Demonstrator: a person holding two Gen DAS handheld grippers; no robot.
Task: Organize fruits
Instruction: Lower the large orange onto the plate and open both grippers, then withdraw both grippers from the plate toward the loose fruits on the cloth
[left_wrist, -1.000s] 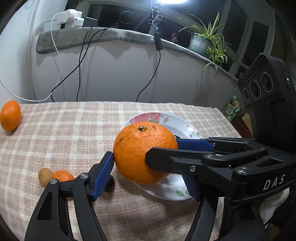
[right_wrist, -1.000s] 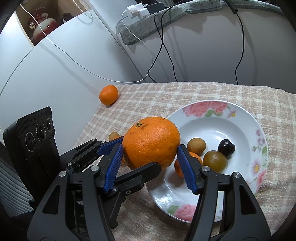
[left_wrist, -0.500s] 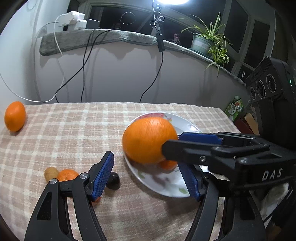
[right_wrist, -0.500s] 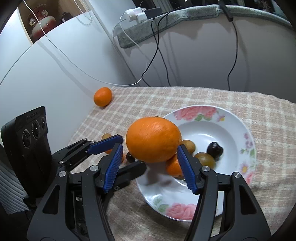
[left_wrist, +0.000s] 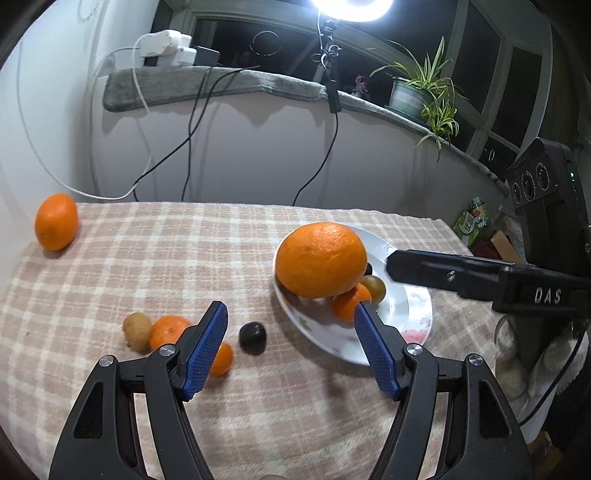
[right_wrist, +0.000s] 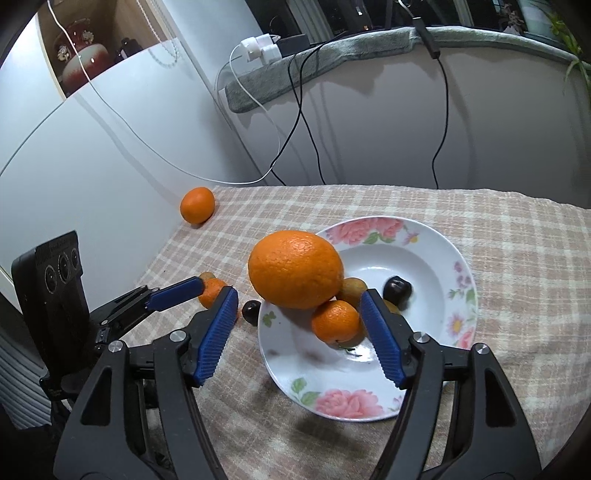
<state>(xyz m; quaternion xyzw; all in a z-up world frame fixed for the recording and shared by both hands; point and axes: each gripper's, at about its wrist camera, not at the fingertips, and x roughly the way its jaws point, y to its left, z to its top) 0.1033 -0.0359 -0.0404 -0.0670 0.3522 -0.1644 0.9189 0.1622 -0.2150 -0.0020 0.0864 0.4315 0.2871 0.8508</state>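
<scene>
Big orange (right_wrist: 295, 267): sat free at the left edge of the flowered plate (right_wrist: 424, 258), propped on a small mandarin (right_wrist: 334, 321) and a brownish-green fruit (right_wrist: 352, 291). Hid much of the plate's left rim from the left wrist view. Shared the plate with a dark round fruit (right_wrist: 397, 290) further right, lying clear of the pile.

Right tongs (right_wrist: 300, 293): apart, jaws just been opening, blue pads pressing on nothing; framed the small mandarin between the tips without touching it, with the big orange just beyond them.

Left tongs (left_wrist: 289, 308): wide apart too, nothing clamped, hovering over the checked cloth (left_wrist: 147, 258) near the plate's left rim.

Loose on the cloth, left of the plate: a dark fruit (left_wrist: 252, 338), an orange mandarin (left_wrist: 168, 330) touching a small brown fruit (left_wrist: 136, 330), and another little orange one (left_wrist: 221, 358) half hidden behind the left pad. Well apart at the cloth's far left corner: a lone mandarin (left_wrist: 55, 221).

Behind the table: white wall, dangling cables (left_wrist: 192, 140), grey-padded sill, potted plant (left_wrist: 410, 96).
</scene>
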